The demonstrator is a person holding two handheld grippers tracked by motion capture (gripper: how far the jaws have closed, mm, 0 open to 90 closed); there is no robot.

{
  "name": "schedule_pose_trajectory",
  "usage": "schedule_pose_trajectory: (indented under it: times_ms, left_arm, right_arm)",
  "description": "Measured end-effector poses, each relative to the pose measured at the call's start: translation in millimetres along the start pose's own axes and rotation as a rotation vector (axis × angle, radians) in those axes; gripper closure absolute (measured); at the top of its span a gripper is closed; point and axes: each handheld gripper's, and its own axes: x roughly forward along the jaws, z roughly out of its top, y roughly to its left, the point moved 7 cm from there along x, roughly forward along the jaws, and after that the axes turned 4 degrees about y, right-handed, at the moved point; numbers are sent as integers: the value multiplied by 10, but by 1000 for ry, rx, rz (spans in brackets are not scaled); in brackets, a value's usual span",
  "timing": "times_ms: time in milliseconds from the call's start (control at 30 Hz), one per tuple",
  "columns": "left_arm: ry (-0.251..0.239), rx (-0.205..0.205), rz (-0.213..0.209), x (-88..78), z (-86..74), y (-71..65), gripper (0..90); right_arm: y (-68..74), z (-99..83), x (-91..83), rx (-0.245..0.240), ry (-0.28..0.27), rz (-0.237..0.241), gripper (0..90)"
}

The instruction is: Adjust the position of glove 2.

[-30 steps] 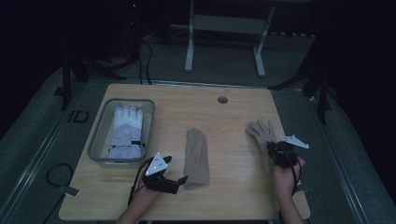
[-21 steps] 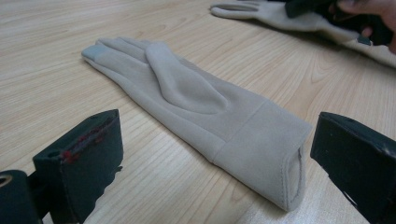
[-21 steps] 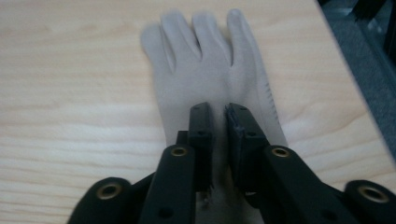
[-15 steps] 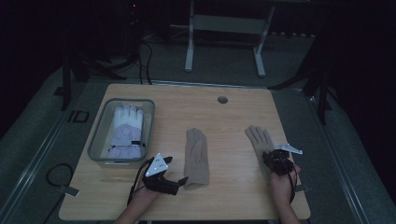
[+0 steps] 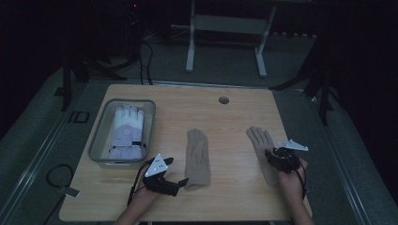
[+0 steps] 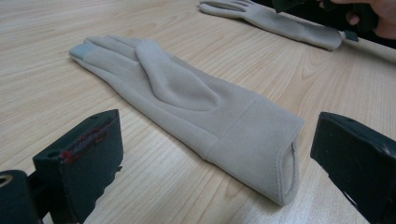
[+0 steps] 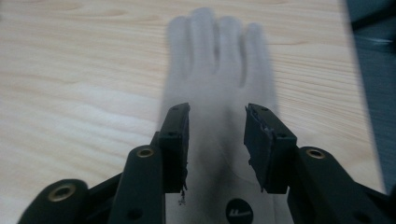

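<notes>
Two beige gloves were laid flat on table (image 5: 234, 108), long axes near-to-far, cuffs near.

R gripper (image 5: 277, 157) was poised over R glove (image 5: 259, 140) cuff; jaws just opening, part spread, nothing pinched.

L gripper (image 5: 180, 183) was held spread wide, mid glove (image 5: 197, 157) cuff just beyond, untouched.

Far-left bin (image 5: 101, 136) was seen holding a white glove (image 5: 127, 131).

You have a wooden table (image 5: 225, 112); on it lie 2 beige gloves, the centre glove (image 5: 197, 158) and the right glove (image 5: 261, 143) at 3 o'clock, plus a grey bin (image 5: 99, 140) at 9 o'clock.
</notes>
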Motion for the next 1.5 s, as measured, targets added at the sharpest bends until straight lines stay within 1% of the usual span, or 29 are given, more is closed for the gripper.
schedule_pose_trajectory:
  times_ms: [33, 100, 133, 167, 233, 267, 333, 367, 400, 467, 500, 567, 600, 633, 700, 733, 767, 800, 833, 900, 967, 1000, 1067, 1133, 1200, 1267, 1333, 1400, 1500]
  left_arm:
    - [-2, -1, 2, -3, 2, 2, 25]
    - [-2, -5, 4, -6, 1, 7, 25]
    - [-1, -4, 7, -7, -1, 13, 25]
    - [-1, -6, 7, -6, -3, 16, 25]
    - [0, -7, 7, -2, -7, 23, 25]
    - [1, -7, 8, 0, -9, 25, 25]
    - [2, -8, 8, 3, -10, 32, 25]
    - [2, -8, 9, 3, -10, 32, 25]
    - [2, -7, 10, 2, -10, 33, 25]
    - [2, -6, 12, -1, -11, 33, 25]
    - [2, -8, 11, -2, -10, 31, 25]
    - [2, -6, 13, -4, -9, 30, 25]
    - [3, -7, 14, -4, -11, 32, 25]
    - [4, -5, 19, -4, -13, 37, 25]
    - [2, -7, 21, -8, -12, 42, 25]
    - [-1, -9, 20, -11, -9, 42, 25]
    - [-3, -10, 21, -11, -8, 43, 26]
    - [-2, -8, 23, -11, -8, 43, 25]
    - [-3, -7, 23, -11, -6, 43, 25]
    - [-3, -6, 22, -12, -4, 41, 25]
    - [-4, -3, 23, -12, -1, 37, 25]
    - [-6, -4, 22, -13, 2, 35, 25]
    - [-7, -3, 26, -15, 6, 36, 25]
    - [-12, -5, 25, -19, 13, 36, 25]
    - [-14, -3, 27, -24, 19, 35, 25]
    - [-16, -5, 29, -31, 23, 40, 25]
    - [-21, -6, 32, -44, 31, 47, 25]
    - [-24, -7, 35, -57, 37, 53, 25]
    - [-26, -5, 41, -70, 44, 61, 25]
  right_arm:
    - [-33, 9, 2, -13, 2, 7, 584]
    - [-93, 23, 22, -43, 19, 47, 549]
    - [-147, 24, 35, -58, 31, 28, 548]
    - [-195, 20, 51, -65, 51, 23, 548]
    - [-244, 31, 43, -83, 46, 57, 581]
    - [-257, 35, 36, -103, 52, 87, 584]
    - [-254, 52, 24, -137, 36, 136, 583]
    - [-250, 59, 29, -146, 38, 165, 580]
    - [-245, 60, 38, -157, 41, 176, 574]
    - [-232, 63, 64, -190, 35, 182, 569]
    - [-219, 59, 81, -196, 37, 196, 561]
    - [-205, 48, 120, -206, 32, 196, 548]
    - [-205, 33, 150, -208, 40, 189, 541]
    - [-215, 12, 182, -203, 52, 172, 533]
    - [-206, -38, 231, -177, 63, 184, 536]
    - [-200, -59, 245, -178, 56, 177, 541]
    - [-193, -67, 246, -179, 42, 168, 570]
    - [-178, -77, 241, -168, 35, 166, 620]
    - [-160, -84, 238, -171, 24, 159, 669]
    - [-119, -98, 228, -167, 10, 128, 773]
    - [-84, -94, 222, -159, 11, 82, 812]
    - [-67, -89, 217, -146, 13, 60, 823]
    - [-15, -59, 197, -87, 10, 37, 834]
    - [71, -1, 144, -51, -6, 18, 837]
    - [185, 79, 70, -35, -28, 8, 838]
    - [310, 174, -10, -12, -54, 11, 838]
    - [443, 255, -72, -3, -69, 13, 838]
    - [585, 329, -123, 26, -83, 28, 838]
    - [756, 402, -160, 40, -96, 25, 838]
